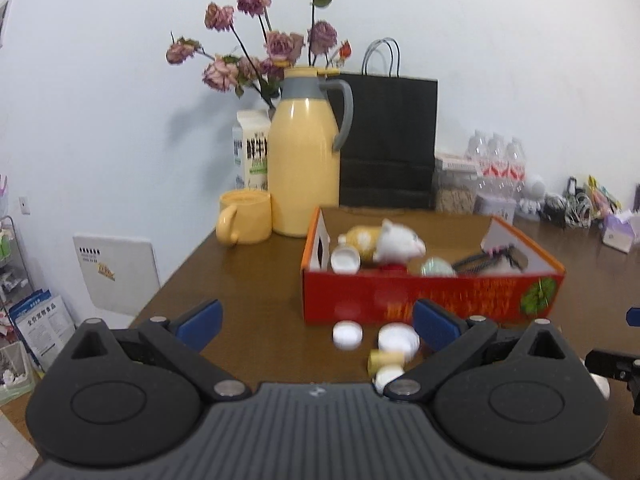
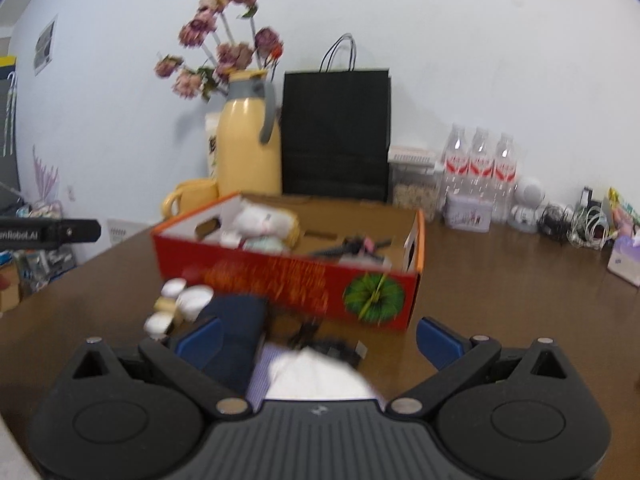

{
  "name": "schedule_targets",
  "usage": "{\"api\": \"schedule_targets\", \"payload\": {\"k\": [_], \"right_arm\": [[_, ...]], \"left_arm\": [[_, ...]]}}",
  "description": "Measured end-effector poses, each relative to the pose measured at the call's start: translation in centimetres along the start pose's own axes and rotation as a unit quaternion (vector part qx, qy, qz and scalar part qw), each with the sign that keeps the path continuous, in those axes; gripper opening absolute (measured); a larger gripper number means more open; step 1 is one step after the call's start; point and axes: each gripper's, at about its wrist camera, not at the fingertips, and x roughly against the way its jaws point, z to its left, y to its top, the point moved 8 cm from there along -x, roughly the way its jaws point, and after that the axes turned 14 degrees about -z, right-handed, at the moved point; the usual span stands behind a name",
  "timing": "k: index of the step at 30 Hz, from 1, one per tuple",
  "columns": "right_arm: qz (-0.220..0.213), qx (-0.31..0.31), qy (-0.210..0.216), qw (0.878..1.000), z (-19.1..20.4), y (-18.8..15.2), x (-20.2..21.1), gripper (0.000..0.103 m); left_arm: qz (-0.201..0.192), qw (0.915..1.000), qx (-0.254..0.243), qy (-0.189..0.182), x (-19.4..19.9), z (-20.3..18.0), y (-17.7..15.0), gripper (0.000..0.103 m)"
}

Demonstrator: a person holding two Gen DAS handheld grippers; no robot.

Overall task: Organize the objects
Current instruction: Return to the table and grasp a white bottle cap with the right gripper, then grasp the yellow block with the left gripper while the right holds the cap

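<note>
A red cardboard box (image 1: 432, 296) (image 2: 288, 284) stands open on the brown table. It holds a white plush toy (image 1: 400, 242), a white jar (image 1: 345, 260), a pale green lid (image 1: 436, 267) and a black comb (image 1: 480, 261). In front of it lie small white jars (image 1: 347, 334) (image 2: 195, 300) and a small yellow bottle (image 1: 386, 360). My left gripper (image 1: 316, 322) is open and empty above the table before the box. My right gripper (image 2: 318, 338) is open above a dark blue item (image 2: 236, 328), a black tangle (image 2: 320, 340) and a white-and-purple packet (image 2: 316, 376).
Behind the box stand a yellow thermos jug (image 1: 304, 160), a yellow mug (image 1: 244, 218), a milk carton (image 1: 251, 148), dried roses (image 1: 260, 48), a black paper bag (image 1: 388, 140) and water bottles (image 2: 480, 168). The left table edge drops to a shelf and papers (image 1: 40, 320).
</note>
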Motion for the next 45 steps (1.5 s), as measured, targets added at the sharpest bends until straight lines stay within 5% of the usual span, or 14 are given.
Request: {"api": "schedule_targets", "payload": {"k": [5,14,23,25,45], "right_arm": [[0.031,0.008,0.027,0.999,1.9,-2.8,2.1,0.093],[0.067,0.003,0.066,0.996,4.3,-5.9,3.7,0.041],[0.075,-0.005,0.056,0.996,4.1,-6.4,2.6,0.038],[0.071,-0.012,0.061,0.996,4.1,-6.4,2.5,0.028],[0.008,-0.017,0.056,0.998,3.4,-3.2,2.0,0.027]], "left_arm": [[0.021,0.9997,-0.002,-0.012,1.7,0.1,-2.0,0.103],[0.033,0.9991,0.012,-0.021,3.4,0.4,-3.7,0.103],[0.042,0.9987,0.023,-0.018,3.4,0.9,-4.3,0.103],[0.043,0.9986,0.024,-0.019,3.4,0.9,-4.4,0.103],[0.059,0.998,0.016,-0.02,0.9,0.0,-5.0,0.103]]}}
